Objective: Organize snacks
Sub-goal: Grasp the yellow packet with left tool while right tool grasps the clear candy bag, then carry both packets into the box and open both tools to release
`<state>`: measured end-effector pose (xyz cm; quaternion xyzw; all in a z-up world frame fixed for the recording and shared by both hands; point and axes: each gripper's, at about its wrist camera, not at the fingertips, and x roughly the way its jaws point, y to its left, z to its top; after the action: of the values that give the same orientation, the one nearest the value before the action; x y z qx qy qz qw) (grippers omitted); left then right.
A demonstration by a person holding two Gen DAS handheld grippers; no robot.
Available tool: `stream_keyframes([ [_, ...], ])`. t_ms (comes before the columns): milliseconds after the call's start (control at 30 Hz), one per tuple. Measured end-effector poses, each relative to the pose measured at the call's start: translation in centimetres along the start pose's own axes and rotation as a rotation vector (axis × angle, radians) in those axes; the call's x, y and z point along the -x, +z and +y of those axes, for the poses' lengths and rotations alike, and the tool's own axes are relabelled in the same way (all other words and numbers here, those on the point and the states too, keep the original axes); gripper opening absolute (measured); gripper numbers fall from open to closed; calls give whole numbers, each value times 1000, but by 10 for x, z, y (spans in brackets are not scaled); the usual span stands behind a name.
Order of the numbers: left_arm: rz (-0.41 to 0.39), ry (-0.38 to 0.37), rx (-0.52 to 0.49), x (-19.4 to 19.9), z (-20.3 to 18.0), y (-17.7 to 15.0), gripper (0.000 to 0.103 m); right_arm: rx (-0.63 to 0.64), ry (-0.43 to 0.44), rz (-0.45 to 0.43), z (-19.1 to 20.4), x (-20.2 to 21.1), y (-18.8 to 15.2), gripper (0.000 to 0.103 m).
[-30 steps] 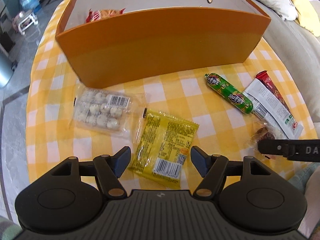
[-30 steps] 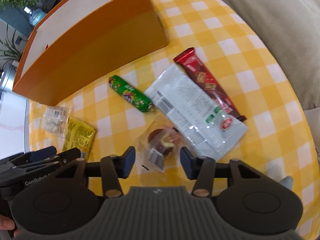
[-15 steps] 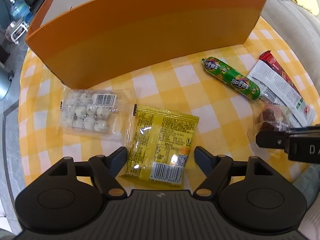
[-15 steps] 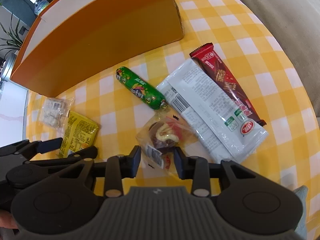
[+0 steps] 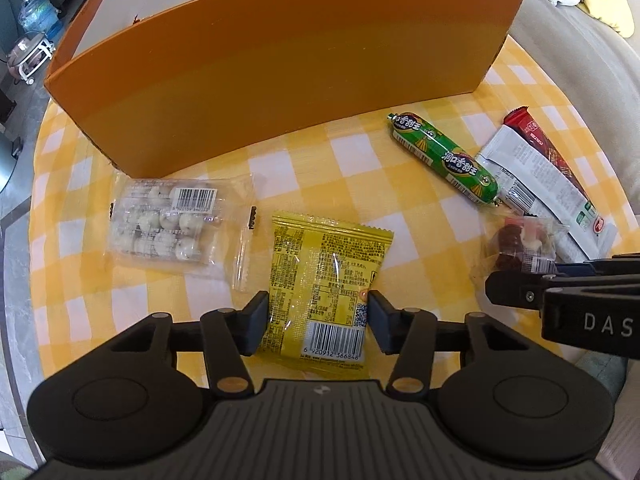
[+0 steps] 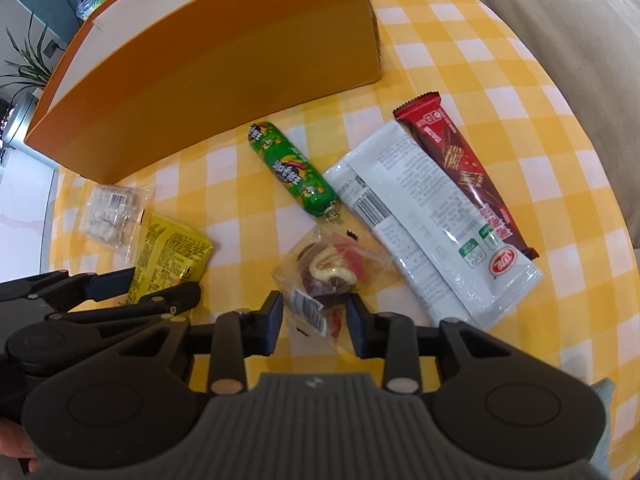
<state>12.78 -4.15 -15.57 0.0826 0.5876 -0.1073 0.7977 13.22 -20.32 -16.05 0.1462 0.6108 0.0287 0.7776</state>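
Observation:
My left gripper (image 5: pixel 317 322) has its jaws closed against both sides of a yellow snack packet (image 5: pixel 326 280) lying on the yellow checked tablecloth (image 5: pixel 360 184). My right gripper (image 6: pixel 315 320) is shut on a clear-wrapped chocolate pastry (image 6: pixel 328 276), which also shows in the left wrist view (image 5: pixel 516 246). A big orange box (image 5: pixel 280 60) stands behind the snacks. The yellow packet also shows in the right wrist view (image 6: pixel 172 256), with the left gripper's fingers (image 6: pixel 116 280) on it.
A clear pack of white round sweets (image 5: pixel 168 220) lies at the left. A green sausage stick (image 6: pixel 292 168), a white packet (image 6: pixel 432 224) and a red wafer bar (image 6: pixel 460 164) lie at the right. A beige sofa (image 6: pixel 560 20) lies beyond the table.
Both grippers have dropped lower and closed: the left one onto the yellow packet, the right one onto the wrapped pastry. The pastry's wrapper is now pinched at its near end.

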Motion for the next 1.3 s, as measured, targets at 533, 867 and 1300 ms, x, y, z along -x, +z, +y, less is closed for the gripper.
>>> stream_keyframes([
  [533,-123,-64,118,67,11,4,59,42,34,-54,12,40,-2,30],
  [867,-245,-62,124,113,20,32,59,148,65,-207,28,89,11,30],
  [1300,-294,-29,55,128,27,79,59,194,36,-318,44,113,58,30],
])
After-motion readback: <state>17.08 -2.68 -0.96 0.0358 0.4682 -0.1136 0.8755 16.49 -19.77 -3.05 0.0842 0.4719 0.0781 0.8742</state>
